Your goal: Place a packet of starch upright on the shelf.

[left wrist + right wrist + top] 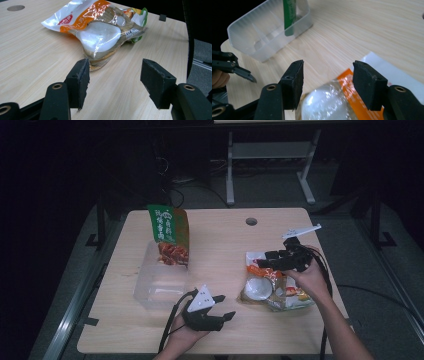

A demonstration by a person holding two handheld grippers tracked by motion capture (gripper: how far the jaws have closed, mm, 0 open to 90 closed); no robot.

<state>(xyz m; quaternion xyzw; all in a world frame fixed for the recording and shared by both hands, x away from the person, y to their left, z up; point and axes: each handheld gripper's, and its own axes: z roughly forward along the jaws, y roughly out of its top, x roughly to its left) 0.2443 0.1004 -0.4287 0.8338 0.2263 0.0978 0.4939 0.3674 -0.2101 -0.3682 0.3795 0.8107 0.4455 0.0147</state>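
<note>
Wooden table (220, 245), orange snack packet (275, 287) lengthwise left-right; both hand-held grippers (227, 306) (267, 260) released.

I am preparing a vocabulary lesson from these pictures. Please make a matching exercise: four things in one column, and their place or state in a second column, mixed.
Things:
1. green packet
2. orange snack bag
3. clear plastic bin
4. left gripper

Places or states:
a. lies flat under the right gripper
b. jaws open, holds nothing
c. stands upright in the bin
d. left part of the table

Pairs: 1-c, 2-a, 3-d, 4-b
</note>
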